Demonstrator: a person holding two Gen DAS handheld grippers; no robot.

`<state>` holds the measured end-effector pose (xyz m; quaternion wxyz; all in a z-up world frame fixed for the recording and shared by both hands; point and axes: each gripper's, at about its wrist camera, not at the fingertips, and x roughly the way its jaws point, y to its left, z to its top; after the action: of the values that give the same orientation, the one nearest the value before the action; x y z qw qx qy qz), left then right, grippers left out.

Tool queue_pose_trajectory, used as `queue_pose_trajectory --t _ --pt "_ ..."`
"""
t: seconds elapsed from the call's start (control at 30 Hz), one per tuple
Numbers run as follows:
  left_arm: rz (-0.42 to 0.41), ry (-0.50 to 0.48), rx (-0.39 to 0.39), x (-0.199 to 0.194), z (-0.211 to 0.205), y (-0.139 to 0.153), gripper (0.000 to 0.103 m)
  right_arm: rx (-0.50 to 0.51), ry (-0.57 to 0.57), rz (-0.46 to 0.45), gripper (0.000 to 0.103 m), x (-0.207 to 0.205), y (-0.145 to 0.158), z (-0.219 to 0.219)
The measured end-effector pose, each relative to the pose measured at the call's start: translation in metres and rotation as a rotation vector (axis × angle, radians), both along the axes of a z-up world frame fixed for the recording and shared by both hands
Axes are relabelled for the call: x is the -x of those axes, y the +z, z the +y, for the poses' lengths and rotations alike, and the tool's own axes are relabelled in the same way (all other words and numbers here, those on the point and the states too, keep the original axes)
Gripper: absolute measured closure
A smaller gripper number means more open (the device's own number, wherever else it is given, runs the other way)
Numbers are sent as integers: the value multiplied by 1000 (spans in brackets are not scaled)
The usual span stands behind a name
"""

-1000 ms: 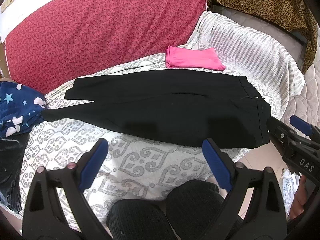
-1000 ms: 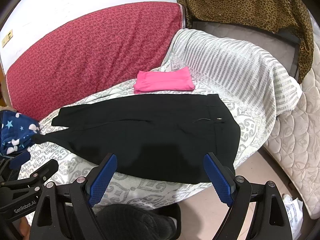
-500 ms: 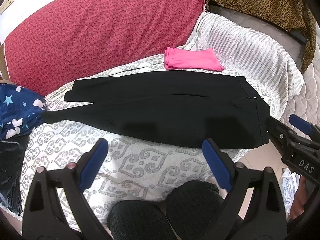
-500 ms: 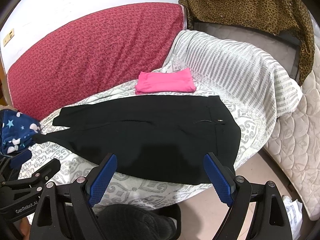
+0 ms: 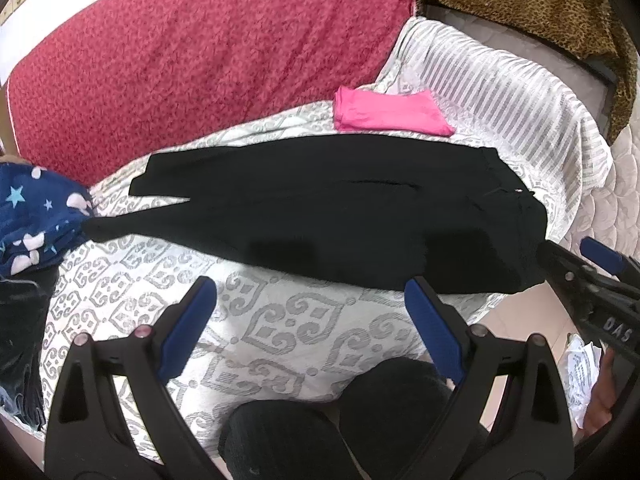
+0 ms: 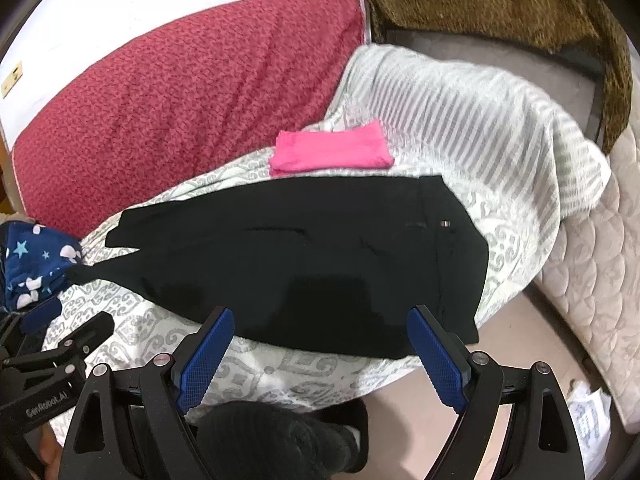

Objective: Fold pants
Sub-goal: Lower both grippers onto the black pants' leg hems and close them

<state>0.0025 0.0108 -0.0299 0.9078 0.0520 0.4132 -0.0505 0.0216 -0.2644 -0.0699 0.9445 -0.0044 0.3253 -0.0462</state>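
Observation:
Black pants (image 5: pixel 340 208) lie flat on the white patterned bedsheet (image 5: pixel 280 320), waistband to the right, leg ends to the left; they also show in the right wrist view (image 6: pixel 304 256). My left gripper (image 5: pixel 310 300) is open and empty, held above the sheet just in front of the pants' near edge. My right gripper (image 6: pixel 320 332) is open and empty, over the near edge of the pants toward the waistband. Each gripper shows at the edge of the other's view.
A folded pink garment (image 5: pixel 390 114) lies behind the pants. A red cushion (image 5: pixel 200 52) backs the bed. A blue star-print cloth (image 5: pixel 32 216) lies at the left. A striped white cover (image 6: pixel 480 128), a leopard blanket (image 6: pixel 500 4) and bare floor (image 6: pixel 520 328) are at the right.
Both grippers have shifted only slightly; the right wrist view has lifted a little and is blurred. The pants have not moved.

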Motion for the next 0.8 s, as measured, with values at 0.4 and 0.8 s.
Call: queue_pose_trajectory --t 0.4,0.8 --pt "106 256 175 -41 135 -53 8 -247 -118 126 21 -12 -42 -73" --pt "241 385 467 -128 204 -115 8 -569 -223 216 37 -32 -92 -113"
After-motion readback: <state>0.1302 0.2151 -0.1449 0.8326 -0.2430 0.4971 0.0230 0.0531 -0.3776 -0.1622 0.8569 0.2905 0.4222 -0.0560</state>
